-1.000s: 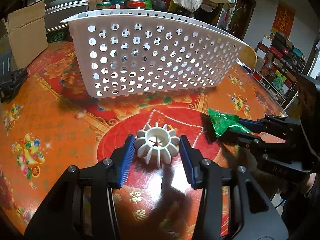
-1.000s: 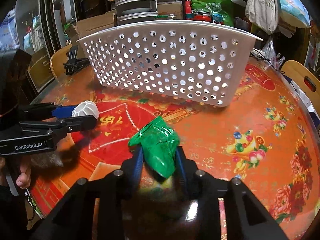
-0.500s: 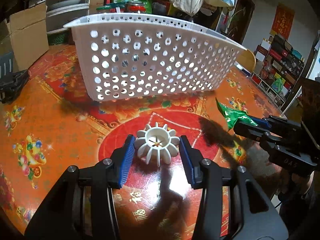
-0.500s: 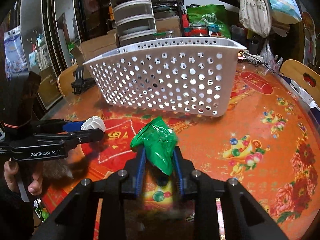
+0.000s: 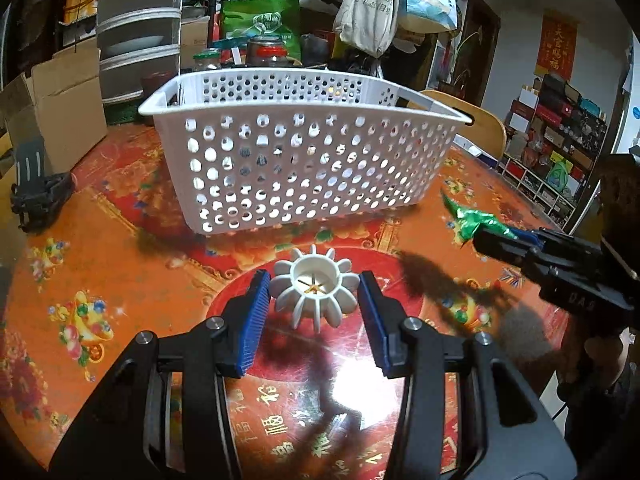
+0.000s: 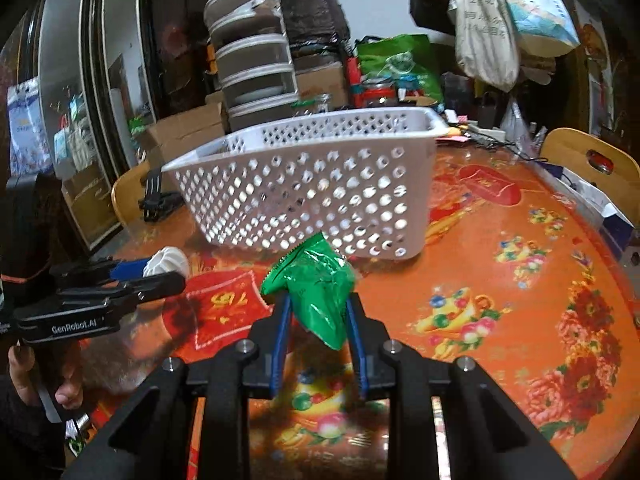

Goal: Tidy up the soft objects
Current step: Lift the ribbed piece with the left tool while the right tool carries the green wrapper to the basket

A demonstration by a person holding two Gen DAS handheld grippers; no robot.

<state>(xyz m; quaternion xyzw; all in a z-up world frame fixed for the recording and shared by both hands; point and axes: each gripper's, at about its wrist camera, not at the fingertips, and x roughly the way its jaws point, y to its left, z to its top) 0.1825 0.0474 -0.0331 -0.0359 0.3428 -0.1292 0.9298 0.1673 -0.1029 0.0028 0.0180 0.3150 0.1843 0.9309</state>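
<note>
A white ribbed soft toy (image 5: 315, 294) sits between the blue pads of my left gripper (image 5: 314, 300), which is shut on it and holds it above the table. It also shows in the right wrist view (image 6: 168, 262). My right gripper (image 6: 316, 312) is shut on a crinkled green packet (image 6: 318, 288) and holds it in the air; the packet also shows in the left wrist view (image 5: 472, 218). A white perforated basket (image 5: 304, 164) stands on the table beyond both grippers, its top open.
The round table (image 5: 120, 280) has a glossy red and orange patterned top. A black clip-like object (image 5: 38, 196) lies at its left edge. Cardboard boxes (image 5: 52, 108), stacked containers, jars and bags crowd the far side. Wooden chairs (image 6: 588, 160) stand around the table.
Both grippers have risen with their objects, so the basket's open top and inside rim now show. The right gripper with the green packet has lifted off the table.
</note>
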